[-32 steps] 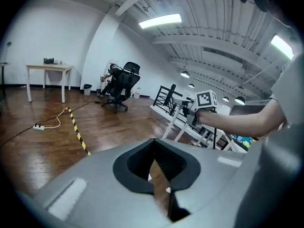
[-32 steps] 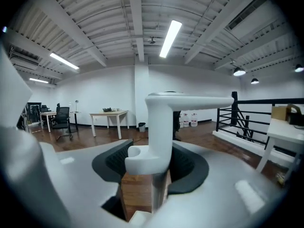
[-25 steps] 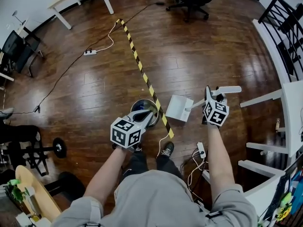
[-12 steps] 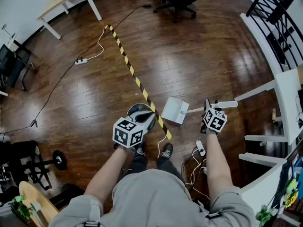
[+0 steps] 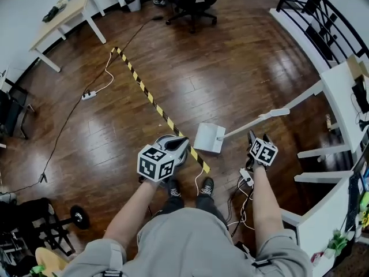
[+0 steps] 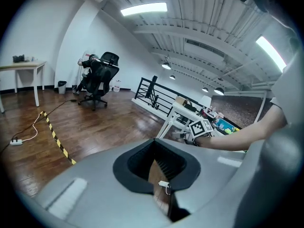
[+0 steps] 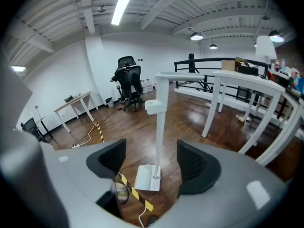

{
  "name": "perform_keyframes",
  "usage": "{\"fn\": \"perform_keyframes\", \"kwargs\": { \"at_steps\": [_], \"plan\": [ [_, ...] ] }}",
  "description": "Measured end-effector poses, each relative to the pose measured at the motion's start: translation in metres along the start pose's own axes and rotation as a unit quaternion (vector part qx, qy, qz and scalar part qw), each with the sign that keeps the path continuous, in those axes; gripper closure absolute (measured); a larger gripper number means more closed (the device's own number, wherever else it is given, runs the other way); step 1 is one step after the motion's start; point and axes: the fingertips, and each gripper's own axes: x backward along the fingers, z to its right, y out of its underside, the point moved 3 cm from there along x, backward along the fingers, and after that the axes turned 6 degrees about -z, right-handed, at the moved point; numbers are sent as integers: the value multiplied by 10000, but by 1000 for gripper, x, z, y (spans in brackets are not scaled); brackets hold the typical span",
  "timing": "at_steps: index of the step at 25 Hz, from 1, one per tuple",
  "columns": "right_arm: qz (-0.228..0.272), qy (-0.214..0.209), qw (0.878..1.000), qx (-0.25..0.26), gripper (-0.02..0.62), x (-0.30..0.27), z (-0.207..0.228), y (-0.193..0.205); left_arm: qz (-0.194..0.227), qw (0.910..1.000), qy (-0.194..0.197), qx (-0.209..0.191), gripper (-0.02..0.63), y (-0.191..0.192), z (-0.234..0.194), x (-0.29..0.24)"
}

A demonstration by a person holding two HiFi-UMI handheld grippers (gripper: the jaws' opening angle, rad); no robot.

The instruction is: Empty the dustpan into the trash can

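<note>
Right gripper (image 7: 153, 161) jaws opening, nothing gripped. Dustpan (image 7: 148, 177) stands free at 12 o'clock, ahead of the gap. Left gripper (image 6: 155, 150) clenched, empty.

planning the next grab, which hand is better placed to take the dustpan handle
Right. The right gripper is opening, its pads touching nothing, and the dustpan handle stands upright just ahead of it. The left gripper is shut, over by the trash can.

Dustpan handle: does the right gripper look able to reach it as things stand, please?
Probably yes: the right tongs are opening, and the handle stands upright ahead, in line with their gap, nothing blocking.
</note>
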Motion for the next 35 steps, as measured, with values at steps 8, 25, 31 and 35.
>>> {"fn": "perform_keyframes", "kwargs": {
  "at_steps": [8, 25, 31, 35],
  "plan": [
    [935, -1788, 9761, 813, 540, 98, -125, -30, 472, 9981, 258, -284, 600, -36, 13, 9],
    [2057, -4081, 8724, 1736, 592, 226, -335, -126, 2006, 9783, -272, -439, 600, -103, 15, 121],
    [1979, -4152, 8679, 1876, 592, 225, -350, -121, 2081, 9766, -385, -372, 600, -100, 7, 134],
    [1965, -4168, 8668, 1906, 592, 226, -354, -121, 2094, 9765, -409, -292, 600, -98, 4, 135]
  ]
}}
